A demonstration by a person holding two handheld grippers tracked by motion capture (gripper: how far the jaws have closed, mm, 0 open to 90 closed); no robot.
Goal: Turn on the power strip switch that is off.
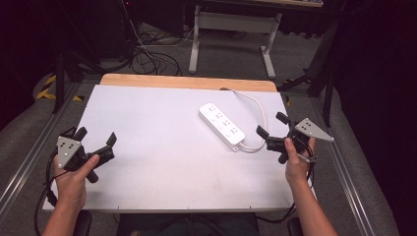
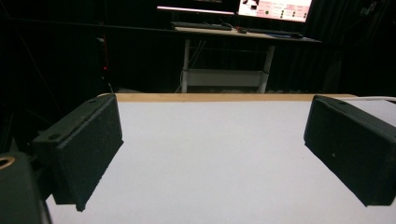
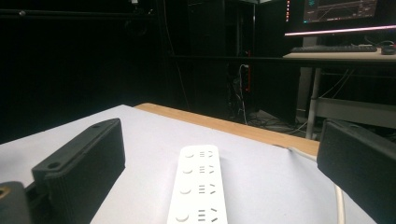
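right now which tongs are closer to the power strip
Right. The right tongs sit open just beside the power strip at its cable end; the left tongs are open far across the table.

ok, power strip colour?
White power strip, white cable; clearest in the high view.

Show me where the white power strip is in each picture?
High view: the white power strip lies right of centre on the white table top, angled, near the right tongs.
Left gripper view: not in this picture.
Right gripper view: bottom centre, between the open jaws.
Shared landmark: the wooden strip along the table's far edge.
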